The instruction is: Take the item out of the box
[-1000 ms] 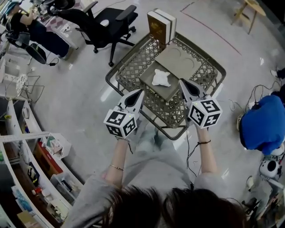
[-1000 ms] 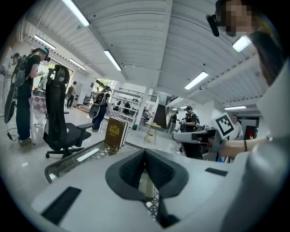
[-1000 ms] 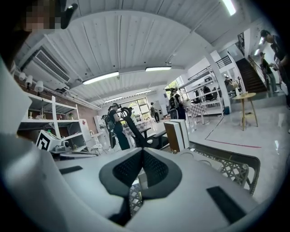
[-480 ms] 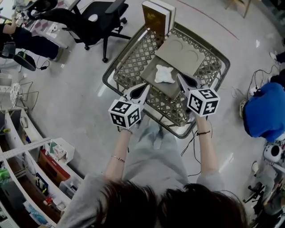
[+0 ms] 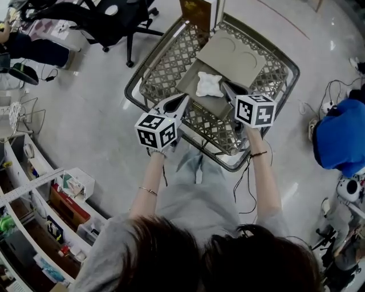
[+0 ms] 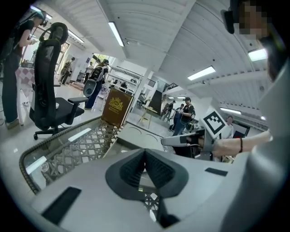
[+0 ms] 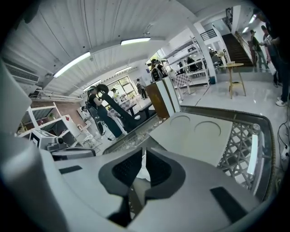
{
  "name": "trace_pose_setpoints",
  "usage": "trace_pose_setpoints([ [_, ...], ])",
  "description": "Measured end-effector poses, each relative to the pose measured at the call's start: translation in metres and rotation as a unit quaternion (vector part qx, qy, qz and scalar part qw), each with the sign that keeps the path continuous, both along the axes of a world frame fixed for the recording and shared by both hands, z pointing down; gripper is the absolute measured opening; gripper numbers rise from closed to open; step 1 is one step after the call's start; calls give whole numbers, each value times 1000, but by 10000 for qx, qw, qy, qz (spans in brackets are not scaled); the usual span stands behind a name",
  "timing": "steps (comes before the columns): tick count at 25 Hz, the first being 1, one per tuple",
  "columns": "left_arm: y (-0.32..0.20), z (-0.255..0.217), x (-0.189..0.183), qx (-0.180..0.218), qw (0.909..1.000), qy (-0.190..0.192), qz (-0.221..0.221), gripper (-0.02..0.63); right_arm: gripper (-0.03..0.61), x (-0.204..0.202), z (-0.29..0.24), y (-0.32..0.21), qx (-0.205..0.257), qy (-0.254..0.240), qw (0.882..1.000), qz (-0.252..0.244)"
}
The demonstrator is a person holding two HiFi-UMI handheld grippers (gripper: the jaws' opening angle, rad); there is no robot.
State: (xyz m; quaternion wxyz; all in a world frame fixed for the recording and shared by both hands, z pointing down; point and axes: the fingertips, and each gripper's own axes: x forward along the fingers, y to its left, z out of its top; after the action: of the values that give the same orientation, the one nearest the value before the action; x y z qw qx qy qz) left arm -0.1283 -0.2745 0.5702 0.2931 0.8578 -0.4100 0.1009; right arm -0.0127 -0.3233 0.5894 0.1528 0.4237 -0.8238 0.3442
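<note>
An open grey box sits on a lattice-top table, its lid folded back flat. Inside lies a white crumpled item. My left gripper hovers over the table's near edge, just left of the box, jaws shut and empty. My right gripper reaches the box's right side, its tip close beside the white item. Its jaws are shut with nothing between them. The white item shows just beyond them, and the lid lies ahead.
A brown upright box stands at the table's far edge. A black office chair is off to the far left, shelving at the near left, a blue object and floor cables at the right. People stand in the room.
Both grippers have moved forward toward the box. The right tip now reaches beside the white item, and the left tip has come up to the box's near left corner.
</note>
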Motion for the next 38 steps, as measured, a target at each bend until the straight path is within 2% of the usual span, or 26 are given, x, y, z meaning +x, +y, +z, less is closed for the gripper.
trace_pose_setpoints([
  [4,-6,8,1,-80,10000,19,-40,17,87,-5,16,-4,-316,-66,9995,-59],
  [6,-7,12,4,-115,9999,13,-7,17,90,-7,24,-5,-454,-78,9989,-73],
  [14,-8,25,12,-258,9996,29,149,17,167,-12,56,-6,-1014,-63,9948,-42],
  [23,-7,35,17,-478,9982,134,346,17,178,-16,85,-14,-1498,238,9884,42],
  [38,-4,44,17,-629,9971,232,357,17,172,-24,117,-23,-2060,894,9745,-2],
])
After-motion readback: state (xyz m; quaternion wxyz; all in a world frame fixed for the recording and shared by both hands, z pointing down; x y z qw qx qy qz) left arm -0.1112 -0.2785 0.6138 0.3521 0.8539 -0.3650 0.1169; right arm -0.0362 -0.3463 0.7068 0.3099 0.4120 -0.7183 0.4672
